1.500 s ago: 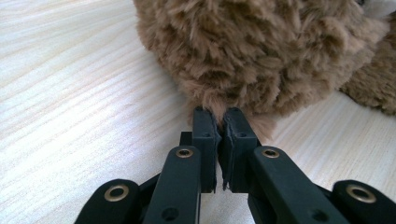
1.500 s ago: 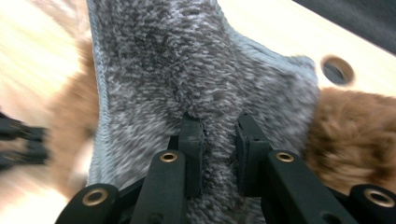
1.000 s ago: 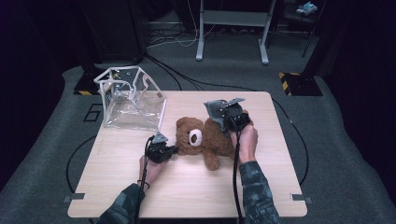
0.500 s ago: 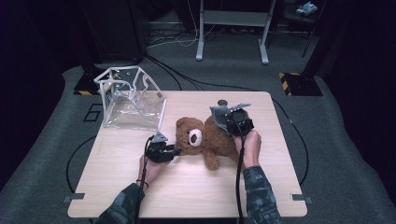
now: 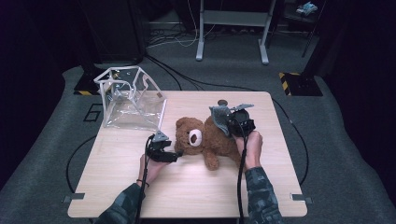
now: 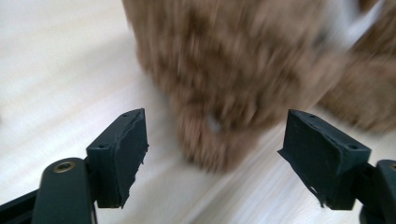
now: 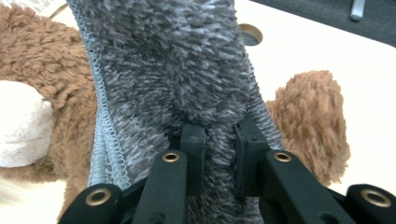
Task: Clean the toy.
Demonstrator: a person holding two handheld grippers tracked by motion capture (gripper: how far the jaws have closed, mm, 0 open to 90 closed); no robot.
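Two claws work on one teddy bear (image 5: pixel 205 140) that lies on the table (image 5: pixel 116 186). The right claw (image 7: pixel 219 140) is pinched tight on a grey fuzzy cloth (image 7: pixel 173 70), and it holds that cloth just above the bear's tummy. The bear's brown body shows on both sides of this claw, close under it. The left claw (image 6: pixel 215 154) has just been opening its jaws, and now they stand wide apart with nothing held. A furry brown bit of the bear lies right in front of it, between the two pads but not touched by them. From the high view, the bear stretches sideways from the left claw (image 5: pixel 163 151) toward the right claw (image 5: pixel 236 123), head nearer the left one. I think the cloth goes onto the bear next, and the right claw is the one already over it.
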